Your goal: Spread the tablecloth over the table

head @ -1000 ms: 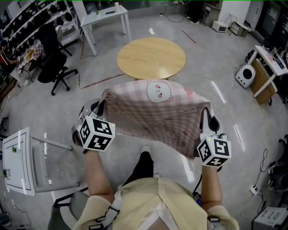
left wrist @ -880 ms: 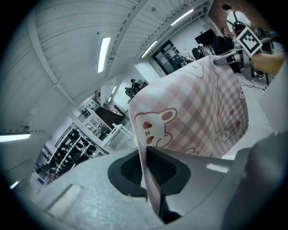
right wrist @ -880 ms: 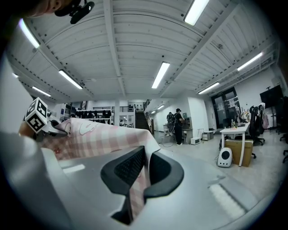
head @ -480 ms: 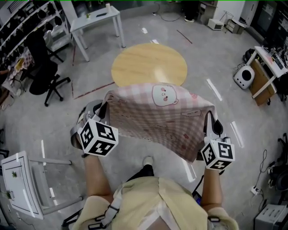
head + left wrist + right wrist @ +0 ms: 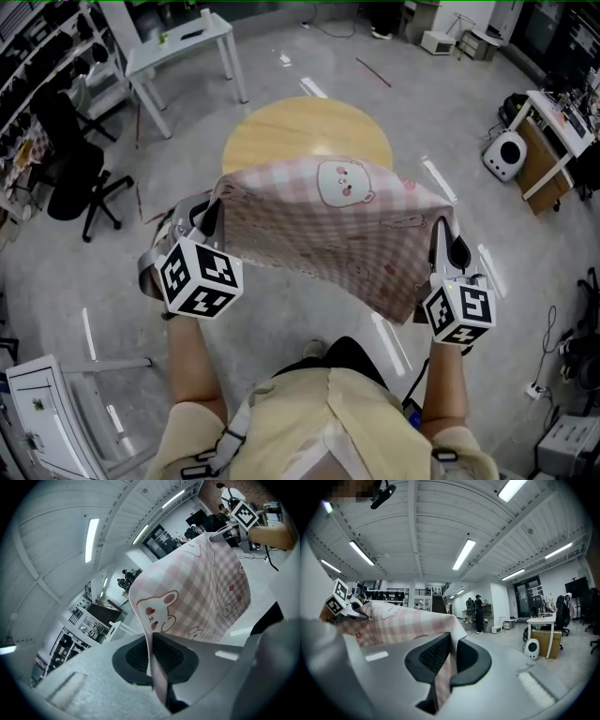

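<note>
Holds a pink checked tablecloth (image 5: pixel 328 230) aloft over the grey floor (image 5: pixel 103 272), stretched wide between two handheld tools. Clamps one near corner in the left gripper (image 5: pixel 209 217), jaws pinched tight on the fabric. Clamps the opposite corner in the right gripper (image 5: pixel 444 240), likewise closed hard on cloth. Shows a cartoon animal face printed on the upper side, near the far edge. Overlaps, in the head view, the near rim of the round wooden table (image 5: pixel 300 131) without lying on it. Faces a white desk (image 5: pixel 183 42) beyond and a black office chair (image 5: pixel 70 173) at left.
</note>
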Available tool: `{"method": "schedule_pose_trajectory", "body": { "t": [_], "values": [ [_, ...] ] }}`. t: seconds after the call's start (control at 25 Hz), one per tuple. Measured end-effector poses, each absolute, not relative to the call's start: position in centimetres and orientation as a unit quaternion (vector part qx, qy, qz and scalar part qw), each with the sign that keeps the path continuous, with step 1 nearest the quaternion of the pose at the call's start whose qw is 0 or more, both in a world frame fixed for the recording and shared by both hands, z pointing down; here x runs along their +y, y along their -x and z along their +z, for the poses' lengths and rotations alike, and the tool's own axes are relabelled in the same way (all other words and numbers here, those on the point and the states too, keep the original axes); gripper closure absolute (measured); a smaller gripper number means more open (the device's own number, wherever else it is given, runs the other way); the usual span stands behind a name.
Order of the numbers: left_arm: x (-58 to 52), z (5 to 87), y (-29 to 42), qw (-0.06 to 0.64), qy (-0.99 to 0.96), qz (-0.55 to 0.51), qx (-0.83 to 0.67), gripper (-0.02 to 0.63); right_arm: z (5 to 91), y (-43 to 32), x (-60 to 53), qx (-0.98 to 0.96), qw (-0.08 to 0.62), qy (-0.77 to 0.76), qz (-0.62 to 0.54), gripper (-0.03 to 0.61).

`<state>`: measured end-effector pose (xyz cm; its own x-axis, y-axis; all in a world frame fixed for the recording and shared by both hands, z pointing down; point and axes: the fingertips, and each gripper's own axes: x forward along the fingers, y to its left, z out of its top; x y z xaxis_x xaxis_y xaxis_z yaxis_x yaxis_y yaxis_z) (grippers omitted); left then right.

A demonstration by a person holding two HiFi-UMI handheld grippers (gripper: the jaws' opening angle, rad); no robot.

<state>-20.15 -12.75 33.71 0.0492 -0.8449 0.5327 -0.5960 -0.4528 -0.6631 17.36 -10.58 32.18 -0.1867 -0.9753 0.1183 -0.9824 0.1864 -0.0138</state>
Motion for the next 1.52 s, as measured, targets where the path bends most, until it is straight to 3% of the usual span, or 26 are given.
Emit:
{"method": "schedule_pose_trajectory", "body": {
  "t": [0.76, 1.52],
  "values": [
    [-32.0, 30.5, 18.6, 0.149, 0.676, -0.498, 0.523, 0.6, 29.8, -18.6, -31.5, -0.797, 0.059, -0.6, -0.03, 0.558],
    [-46.7, 34.1, 20.9, 0.137, 0.708, -0.519, 0.458, 0.588, 31.0, -15.7, -44.1, -0.77, 0.104, -0.627, -0.053, 0.546]
  ]
}}
